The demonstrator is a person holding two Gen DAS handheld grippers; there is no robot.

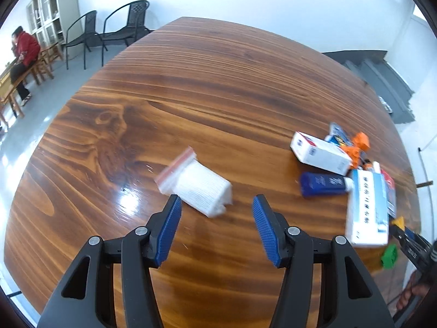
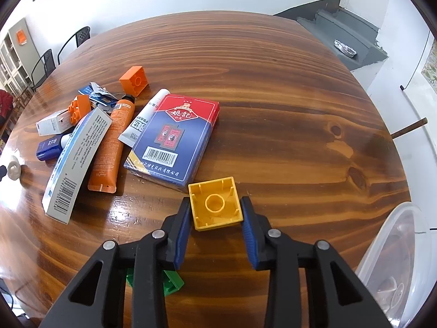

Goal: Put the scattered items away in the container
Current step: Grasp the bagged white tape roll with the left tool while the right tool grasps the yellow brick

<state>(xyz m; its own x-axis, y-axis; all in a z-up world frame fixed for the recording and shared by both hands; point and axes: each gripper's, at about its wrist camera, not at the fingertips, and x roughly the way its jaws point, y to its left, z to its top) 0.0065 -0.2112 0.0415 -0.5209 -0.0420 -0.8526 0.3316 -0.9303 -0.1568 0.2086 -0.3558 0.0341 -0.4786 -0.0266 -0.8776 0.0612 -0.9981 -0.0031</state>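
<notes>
2 grippers work a wooden table (image 2: pixel 273 95): the right gripper (image 2: pixel 215 210) clenches a yellow block (image 2: pixel 215 203), the left gripper (image 1: pixel 217 205) gapes above a bagged white pad (image 1: pixel 199 186).

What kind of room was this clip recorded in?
Probably a shared common room or office rather than a home: a large wooden table, black metal chairs by the wall, a glass-door cabinet, and a seated person in red behind.

Card box (image 2: pixel 174 139) lies right of tube (image 2: pixel 110 147); brick (image 2: pixel 215 203) before it; container (image 2: pixel 396 259) far right.
</notes>
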